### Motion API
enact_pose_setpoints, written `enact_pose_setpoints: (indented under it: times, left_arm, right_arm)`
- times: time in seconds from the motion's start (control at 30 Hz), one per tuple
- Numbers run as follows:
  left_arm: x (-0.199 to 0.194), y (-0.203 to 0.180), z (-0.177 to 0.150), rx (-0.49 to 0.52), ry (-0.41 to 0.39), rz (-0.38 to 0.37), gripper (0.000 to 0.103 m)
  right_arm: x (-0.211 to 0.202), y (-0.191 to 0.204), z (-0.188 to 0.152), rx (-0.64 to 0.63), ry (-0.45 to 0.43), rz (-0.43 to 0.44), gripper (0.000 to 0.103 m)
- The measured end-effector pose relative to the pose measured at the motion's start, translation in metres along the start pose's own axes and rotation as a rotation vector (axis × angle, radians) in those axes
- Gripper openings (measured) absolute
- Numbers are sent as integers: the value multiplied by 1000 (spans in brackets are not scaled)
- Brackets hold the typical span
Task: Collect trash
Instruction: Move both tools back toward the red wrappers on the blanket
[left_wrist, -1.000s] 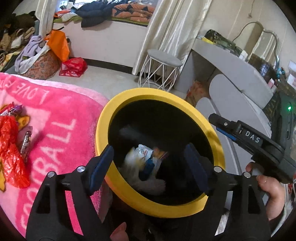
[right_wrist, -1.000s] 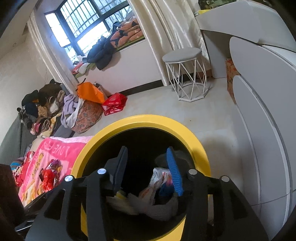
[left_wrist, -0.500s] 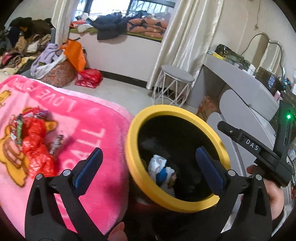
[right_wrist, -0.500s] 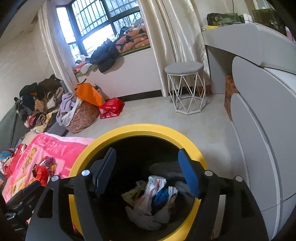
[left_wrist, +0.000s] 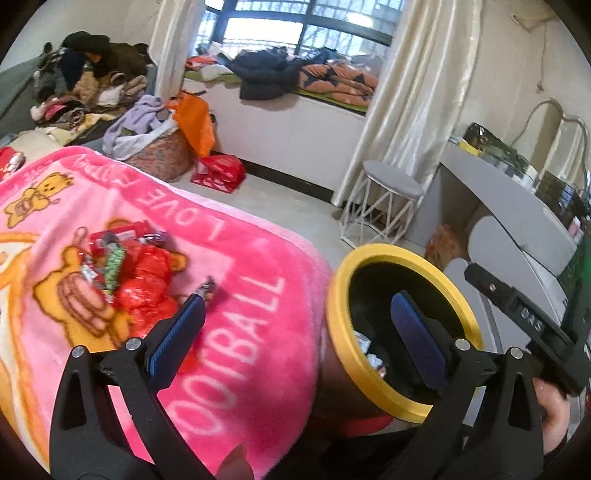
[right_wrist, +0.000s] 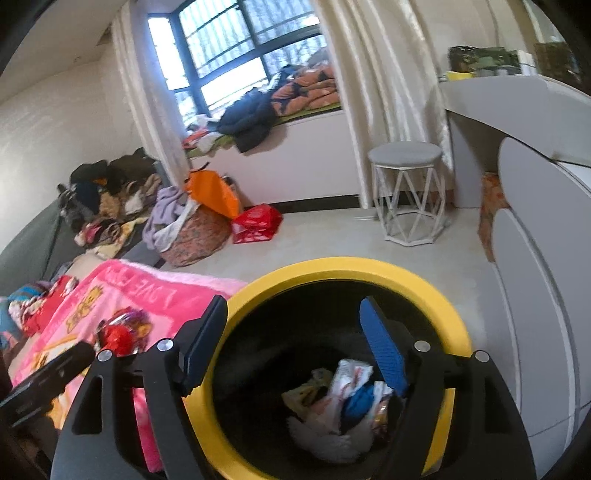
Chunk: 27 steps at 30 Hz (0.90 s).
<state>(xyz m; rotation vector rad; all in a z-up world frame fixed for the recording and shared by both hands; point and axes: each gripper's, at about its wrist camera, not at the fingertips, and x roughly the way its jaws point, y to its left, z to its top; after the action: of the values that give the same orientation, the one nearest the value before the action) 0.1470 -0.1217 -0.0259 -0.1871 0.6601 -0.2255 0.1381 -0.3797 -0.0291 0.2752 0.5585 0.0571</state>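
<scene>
A heap of trash (left_wrist: 125, 273) is seen lying on a pink blanket (left_wrist: 236, 332) printed with white lettering and yellow bears — crumpled red plastic, shiny foil wrappers and a green-patterned packet, bunched together. A single small wrapper (left_wrist: 207, 287) lies apart from the heap, just beyond the tip of one finger. The left gripper (left_wrist: 295, 325) is held above the blanket's edge with its fingers spread wide and nothing between them. Beside the blanket stands a bin (right_wrist: 424, 280) with a thick yellow rim and a black inside; at its bottom a loose pile of discarded wrappers (right_wrist: 343, 398) is gathered — white, blue and yellowish pieces. The right gripper (right_wrist: 291, 343) is poised over the bin's mouth, its fingers opening, and nothing is gripped between them.
</scene>
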Motion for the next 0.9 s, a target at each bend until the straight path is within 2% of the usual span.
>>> enact_pose_setpoints:
  times: [0.5, 0.9]
  left_arm:
    - [-19, 67, 6, -116, -54, 118, 92]
    - [-28, 122, 2, -234, -71, 182, 92]
  right_arm:
    - [5, 71, -16, -143, 43, 157, 75]
    - [13, 118, -32, -236, 91, 220, 75]
